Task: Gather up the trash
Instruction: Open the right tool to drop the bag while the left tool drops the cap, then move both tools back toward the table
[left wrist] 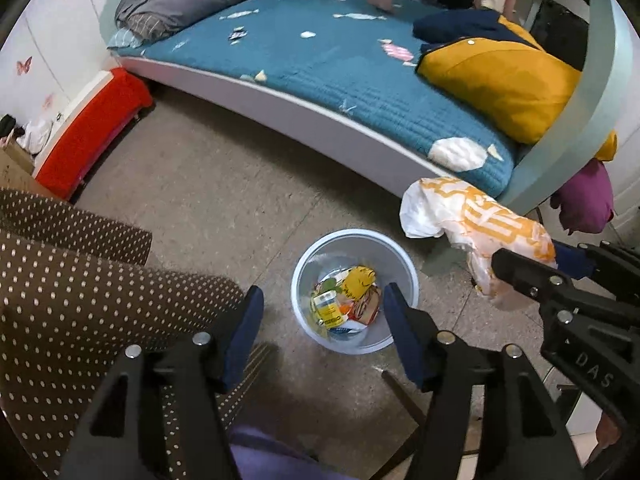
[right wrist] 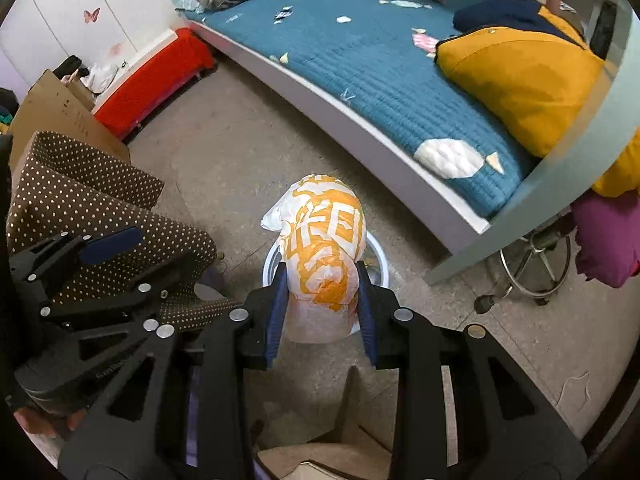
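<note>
A round white bin (left wrist: pixel 303 264) stands on the floor and holds yellow and orange wrappers (left wrist: pixel 347 300). My left gripper (left wrist: pixel 324 320) hangs over it, open, with nothing between its blue pads. My right gripper (right wrist: pixel 323 300) is shut on a crumpled white-and-orange plastic bag (right wrist: pixel 324 232), held above the bin's rim (right wrist: pixel 379 254), which the bag mostly hides. In the left wrist view that bag (left wrist: pixel 472 216) hangs to the right of the bin in the right gripper (left wrist: pixel 536 264). The left gripper's blue pad (right wrist: pixel 112 242) shows at the left of the right wrist view.
A bed with a teal quilt (left wrist: pixel 340 64) and a yellow pillow (left wrist: pixel 504 80) runs behind the bin. Brown dotted fabric (left wrist: pixel 80 280) lies at the left, with a red bench (left wrist: pixel 92 132) and a cardboard box (right wrist: pixel 56 112) beyond. A chair's wheeled base (right wrist: pixel 532 268) stands at the right.
</note>
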Motion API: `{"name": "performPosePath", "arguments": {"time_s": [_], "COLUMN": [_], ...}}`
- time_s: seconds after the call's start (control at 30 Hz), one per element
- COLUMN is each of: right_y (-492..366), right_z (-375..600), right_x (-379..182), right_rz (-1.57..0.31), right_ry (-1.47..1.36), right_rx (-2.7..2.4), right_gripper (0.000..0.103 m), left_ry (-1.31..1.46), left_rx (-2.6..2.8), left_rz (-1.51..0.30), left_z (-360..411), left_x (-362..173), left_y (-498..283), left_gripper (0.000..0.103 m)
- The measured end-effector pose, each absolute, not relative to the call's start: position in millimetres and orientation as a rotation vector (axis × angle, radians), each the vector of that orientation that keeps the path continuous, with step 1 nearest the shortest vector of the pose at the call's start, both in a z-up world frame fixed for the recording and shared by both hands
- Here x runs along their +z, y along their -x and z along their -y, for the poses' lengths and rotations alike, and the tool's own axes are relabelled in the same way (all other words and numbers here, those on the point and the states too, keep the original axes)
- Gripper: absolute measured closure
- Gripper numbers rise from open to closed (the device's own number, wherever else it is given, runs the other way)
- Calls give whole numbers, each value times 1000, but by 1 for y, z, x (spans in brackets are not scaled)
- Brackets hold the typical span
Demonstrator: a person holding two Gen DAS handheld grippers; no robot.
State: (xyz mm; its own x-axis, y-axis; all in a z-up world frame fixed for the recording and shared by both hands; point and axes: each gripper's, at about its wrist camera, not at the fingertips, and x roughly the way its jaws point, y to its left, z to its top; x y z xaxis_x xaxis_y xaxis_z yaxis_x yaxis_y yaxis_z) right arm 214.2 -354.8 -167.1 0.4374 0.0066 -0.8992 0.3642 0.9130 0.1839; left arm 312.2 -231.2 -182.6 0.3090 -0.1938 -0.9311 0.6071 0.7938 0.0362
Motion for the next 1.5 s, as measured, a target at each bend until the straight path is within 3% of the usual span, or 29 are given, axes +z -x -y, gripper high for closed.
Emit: {"name": "performPosePath", "arguments": {"time_s": [0.1, 0.13, 0.17, 0.2, 0.63, 1.23, 1.5], "right_y": [-223, -227, -229, -231, -230, -218, -226], "right_z": [348, 345, 343, 342, 317, 264, 223], "right_x": [-171, -171, -172, -172, -162, -84, -58], "right_rz": [-1115, -1118, -1123, -1126, -1118, -949, -904], "right_ry": [-364, -359, -355, -352, -333, -254, -207], "right_rx": [-211, -203, -204, -214, -193, -133, -57], "right_gripper": [69, 61, 33, 25, 25, 25, 19], "left_ry": [-406, -398, -394, -385, -351, -271, -207], "left_rx": [-515, -500, -492, -481, -453, -465, -388], "left_rz": [-1148, -1148, -1148, -1146, -1113, -932, -872], "left_z": [217, 209, 205, 199, 162, 103, 51], "left_x": [-181, -179, -178, -176, -151, -70, -42], "left_y": [-319, -321, -323, -325, -326, -297, -294], "left_gripper": [40, 39, 39, 39, 37, 37, 37]}}
